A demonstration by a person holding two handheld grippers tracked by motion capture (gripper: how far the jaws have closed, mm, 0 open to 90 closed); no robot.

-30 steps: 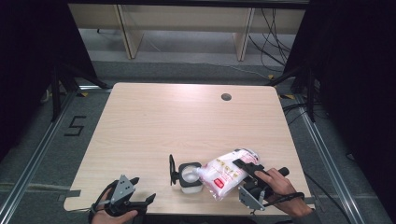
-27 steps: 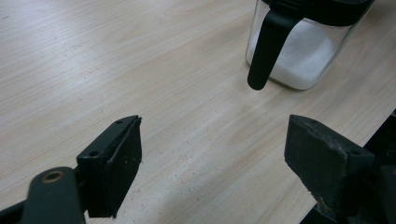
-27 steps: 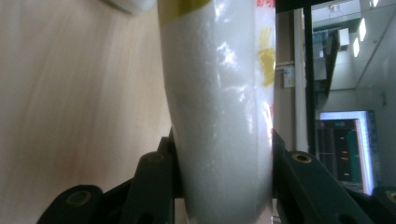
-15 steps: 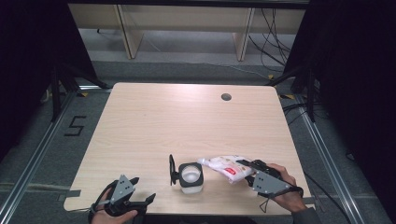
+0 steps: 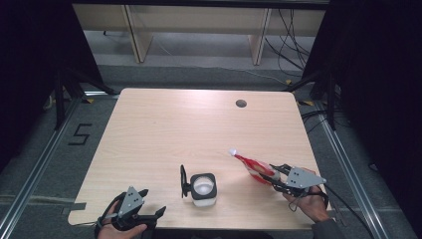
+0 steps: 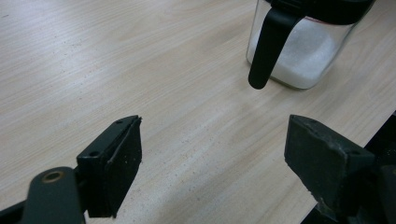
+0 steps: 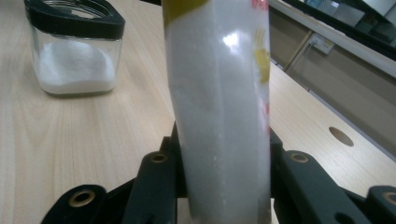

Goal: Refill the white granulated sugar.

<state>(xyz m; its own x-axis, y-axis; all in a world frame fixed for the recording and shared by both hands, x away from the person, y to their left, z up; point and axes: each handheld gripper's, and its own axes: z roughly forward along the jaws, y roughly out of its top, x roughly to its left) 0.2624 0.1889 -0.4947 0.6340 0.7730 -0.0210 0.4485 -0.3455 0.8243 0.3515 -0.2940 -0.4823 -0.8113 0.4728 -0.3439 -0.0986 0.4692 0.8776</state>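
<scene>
A clear square jar (image 5: 203, 188) with a black rim holds white grains and stands near the table's front edge, its flip lid (image 5: 183, 180) raised on the left side. To its right, my right gripper (image 5: 272, 177) is shut on a white and red bag (image 5: 250, 167) that slants up and left, away from the jar. In the right gripper view the bag (image 7: 219, 93) stands between both fingers (image 7: 154, 186), with the jar (image 7: 74, 51) off to the left. My left gripper (image 5: 152, 215) rests open at the front left; its jaws (image 6: 215, 168) hold nothing, and the jar (image 6: 303, 56) lies ahead.
The light wooden table (image 5: 174, 129) has a round cable hole (image 5: 241, 103) at its far right. Beyond the far edge are shelf legs and cables on the floor. Dark frames stand on both sides.
My right gripper has carried the bag right and down, away from above the jar, and turned it. The left gripper has stayed where it was.
</scene>
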